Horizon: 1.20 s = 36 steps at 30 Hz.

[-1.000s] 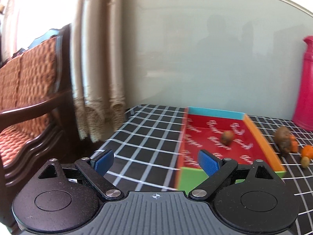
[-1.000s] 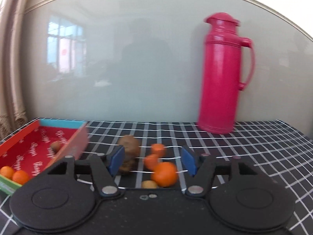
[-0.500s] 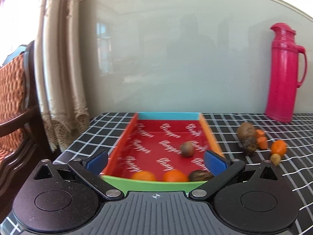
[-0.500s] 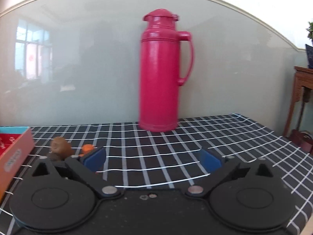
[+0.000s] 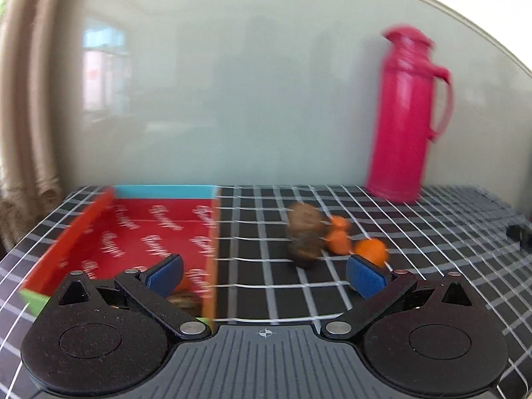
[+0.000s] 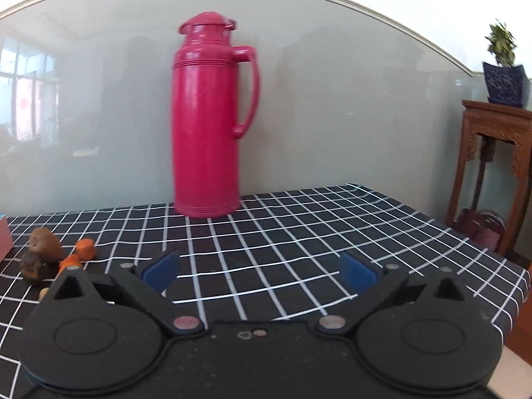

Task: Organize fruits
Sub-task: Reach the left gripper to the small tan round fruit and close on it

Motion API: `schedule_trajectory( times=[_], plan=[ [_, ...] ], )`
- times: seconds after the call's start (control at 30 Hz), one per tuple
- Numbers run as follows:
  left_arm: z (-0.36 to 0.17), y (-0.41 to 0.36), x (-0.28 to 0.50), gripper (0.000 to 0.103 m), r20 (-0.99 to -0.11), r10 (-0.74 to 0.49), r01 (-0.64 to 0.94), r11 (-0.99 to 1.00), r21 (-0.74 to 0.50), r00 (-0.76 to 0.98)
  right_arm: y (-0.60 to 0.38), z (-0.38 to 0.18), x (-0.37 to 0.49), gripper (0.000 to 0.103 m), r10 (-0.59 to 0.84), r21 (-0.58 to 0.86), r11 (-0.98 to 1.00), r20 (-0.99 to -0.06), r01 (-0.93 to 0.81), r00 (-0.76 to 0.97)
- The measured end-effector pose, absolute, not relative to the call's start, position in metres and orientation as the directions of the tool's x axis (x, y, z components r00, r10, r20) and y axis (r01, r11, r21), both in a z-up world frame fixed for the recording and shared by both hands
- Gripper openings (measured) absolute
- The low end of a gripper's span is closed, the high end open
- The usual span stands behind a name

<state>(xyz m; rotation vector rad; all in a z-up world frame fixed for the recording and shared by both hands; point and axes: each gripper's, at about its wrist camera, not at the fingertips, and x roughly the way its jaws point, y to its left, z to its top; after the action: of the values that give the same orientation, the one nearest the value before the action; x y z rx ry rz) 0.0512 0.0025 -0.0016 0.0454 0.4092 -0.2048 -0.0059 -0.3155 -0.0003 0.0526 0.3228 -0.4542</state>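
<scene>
Now both tools spread wide, empty: left tool (image 5: 264,274), right tool (image 6: 259,271).

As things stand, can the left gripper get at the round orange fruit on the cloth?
Probably yes: the left gripper has its jaws wide and empty, and bare cloth lies before the orange fruit.

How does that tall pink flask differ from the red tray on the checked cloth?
The pink flask stands tall and upright; the red tray lies low and flat. The pink flask is closed with a lid and has a side handle; the red tray is open on top, with white lettering inside. The pink flask is one colour; the red tray has blue, orange and green edges. Both rest on the checked tablecloth.
</scene>
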Motion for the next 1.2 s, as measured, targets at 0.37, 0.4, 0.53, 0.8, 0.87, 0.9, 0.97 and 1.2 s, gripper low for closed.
schedule_trajectory(
  times=[0.37, 0.4, 0.53, 0.8, 0.87, 0.9, 0.97, 1.2],
  plan=[
    [-0.016, -0.051, 0.068, 0.103, -0.461, -0.223, 0.256, 0.967, 0.008, 0.859, -0.359, -0.005, -0.019, 0.102, -0.508, -0.013, 0.847, -0.318, 0.532, 0.801],
    [-0.018, -0.057, 0.069, 0.103, -0.457, -0.223, 0.260, 0.965, 0.019, 0.861, -0.362, -0.006, -0.020, 0.102, -0.514, -0.011, 0.842, -0.319, 0.539, 0.796],
    [-0.023, -0.072, 0.073, 0.103, -0.456, -0.237, 0.272, 0.962, 0.011, 0.858, -0.374, -0.008, -0.024, 0.102, -0.527, 0.008, 0.828, -0.331, 0.561, 0.783],
    [-0.040, -0.104, 0.083, 0.103, -0.501, -0.217, 0.316, 0.941, 0.120, 0.838, -0.385, -0.009, -0.017, 0.102, -0.566, -0.022, 0.806, -0.325, 0.592, 0.758],
    [-0.040, -0.107, 0.086, 0.102, -0.497, -0.213, 0.307, 0.945, 0.115, 0.841, -0.386, -0.010, -0.017, 0.102, -0.566, -0.027, 0.806, -0.324, 0.591, 0.758],
    [-0.041, -0.107, 0.088, 0.102, -0.503, -0.214, 0.303, 0.948, 0.100, 0.837, -0.386, -0.010, -0.017, 0.102, -0.569, -0.034, 0.806, -0.321, 0.591, 0.757],
    [-0.042, -0.108, 0.093, 0.088, -0.516, -0.217, 0.295, 0.953, 0.074, 0.829, -0.386, -0.011, -0.015, 0.102, -0.573, -0.047, 0.805, -0.322, 0.592, 0.754],
    [-0.051, -0.114, 0.110, 0.071, -0.556, -0.219, 0.297, 0.953, 0.052, 0.802, -0.391, -0.015, -0.009, 0.102, -0.585, -0.058, 0.795, -0.335, 0.604, 0.739]
  ],
)
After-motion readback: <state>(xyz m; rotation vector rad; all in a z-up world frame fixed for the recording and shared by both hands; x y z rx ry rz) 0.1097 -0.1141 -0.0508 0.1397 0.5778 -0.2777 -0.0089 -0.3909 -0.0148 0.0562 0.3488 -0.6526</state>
